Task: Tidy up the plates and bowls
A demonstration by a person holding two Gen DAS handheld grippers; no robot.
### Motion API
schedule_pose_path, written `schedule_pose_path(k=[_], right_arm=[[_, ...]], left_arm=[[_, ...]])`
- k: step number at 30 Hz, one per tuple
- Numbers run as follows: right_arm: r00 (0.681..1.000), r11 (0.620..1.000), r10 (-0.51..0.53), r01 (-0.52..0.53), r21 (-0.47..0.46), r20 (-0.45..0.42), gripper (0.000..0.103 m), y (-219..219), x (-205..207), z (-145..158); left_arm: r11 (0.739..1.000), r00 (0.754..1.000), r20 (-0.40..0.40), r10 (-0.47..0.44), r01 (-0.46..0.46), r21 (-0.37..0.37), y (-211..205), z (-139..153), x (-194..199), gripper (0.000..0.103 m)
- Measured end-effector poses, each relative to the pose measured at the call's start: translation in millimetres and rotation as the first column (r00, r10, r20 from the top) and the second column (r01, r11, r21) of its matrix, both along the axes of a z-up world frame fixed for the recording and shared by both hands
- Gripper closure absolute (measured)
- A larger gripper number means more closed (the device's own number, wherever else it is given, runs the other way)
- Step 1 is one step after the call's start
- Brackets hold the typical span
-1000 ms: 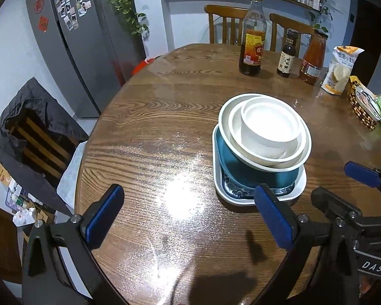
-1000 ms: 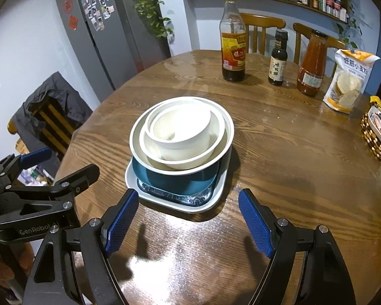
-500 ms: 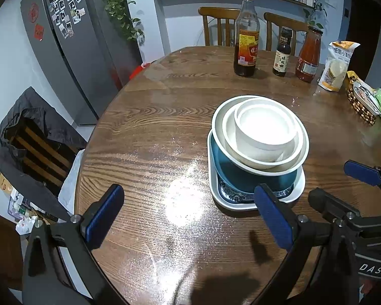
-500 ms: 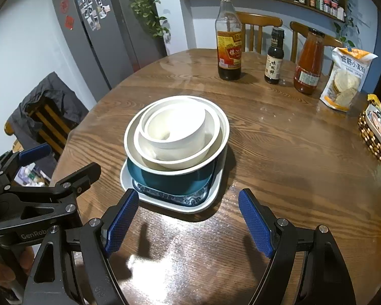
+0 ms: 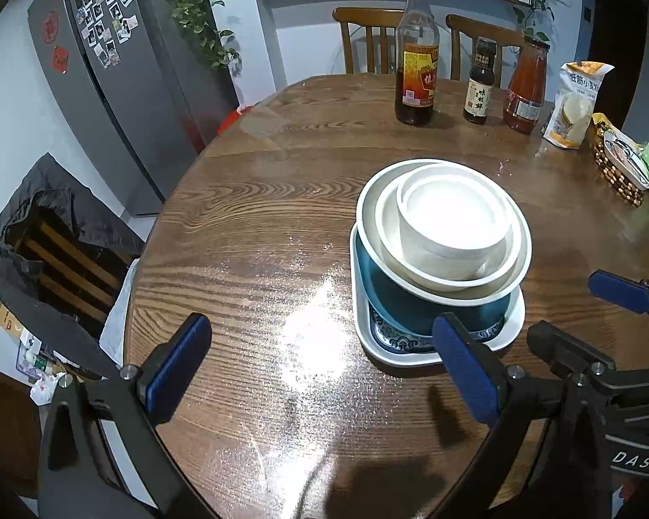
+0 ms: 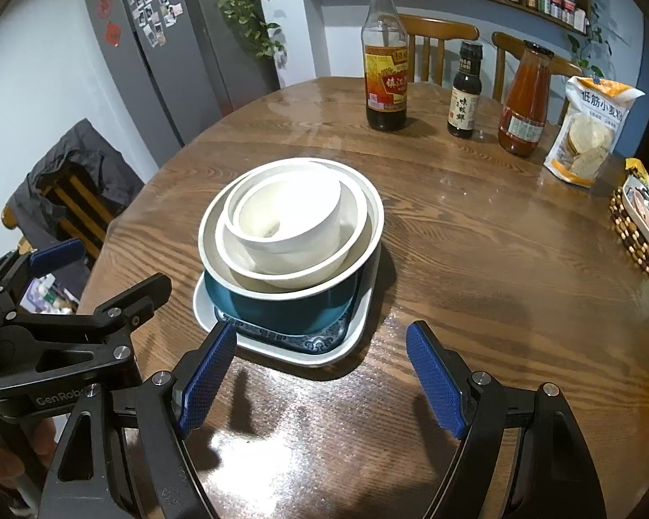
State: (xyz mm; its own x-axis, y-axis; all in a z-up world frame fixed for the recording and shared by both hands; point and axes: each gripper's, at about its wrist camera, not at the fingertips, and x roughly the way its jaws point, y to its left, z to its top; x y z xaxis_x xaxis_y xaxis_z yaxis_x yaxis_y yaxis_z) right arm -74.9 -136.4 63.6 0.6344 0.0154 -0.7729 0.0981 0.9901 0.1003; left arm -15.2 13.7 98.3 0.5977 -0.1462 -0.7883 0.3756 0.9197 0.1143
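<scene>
The stack of dishes sat on the round wooden tabletop (image 6: 476, 233), toward its near edge: a white square plate (image 6: 359, 324) at the bottom, a teal bowl (image 6: 281, 309) on it, then a wide white bowl (image 6: 376, 216), a smaller white bowl (image 6: 355, 216) and the smallest white bowl (image 6: 290, 216) nested on top, slightly tilted. The right claw (image 6: 320, 376) stood wide with nothing between its blue pads, just short of the plate's near edge. The left claw (image 5: 320, 372) was also wide and empty, over bare wood just beside the plate, its right pad overlapping the plate's near corner in the left wrist view.

Along the far edge stood a tall vinegar bottle (image 6: 385, 56), a small dark sauce bottle (image 6: 465, 91) and a red sauce bottle (image 6: 525, 104), well apart from the stack. Near the right edge stood a flour bag (image 6: 590, 129) and a beaded basket (image 6: 638, 225). Nothing lay between either claw and the stack. Beyond the tabletop were two wooden chairs (image 6: 437, 43), a grey fridge (image 6: 160, 43) and a chair draped with a dark jacket (image 6: 78, 173).
</scene>
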Motion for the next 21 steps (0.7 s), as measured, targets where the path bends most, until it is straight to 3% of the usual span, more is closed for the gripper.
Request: schedule_pose_path(k=[21], right_arm=[[1.0, 1.0, -0.008, 0.008, -0.004, -0.011, 0.022, -3.0, 3.5, -2.4]], left_arm=[[1.0, 1.0, -0.014, -0.01, 0.01, 0.006, -6.1, -4.1, 4.3, 0.001]])
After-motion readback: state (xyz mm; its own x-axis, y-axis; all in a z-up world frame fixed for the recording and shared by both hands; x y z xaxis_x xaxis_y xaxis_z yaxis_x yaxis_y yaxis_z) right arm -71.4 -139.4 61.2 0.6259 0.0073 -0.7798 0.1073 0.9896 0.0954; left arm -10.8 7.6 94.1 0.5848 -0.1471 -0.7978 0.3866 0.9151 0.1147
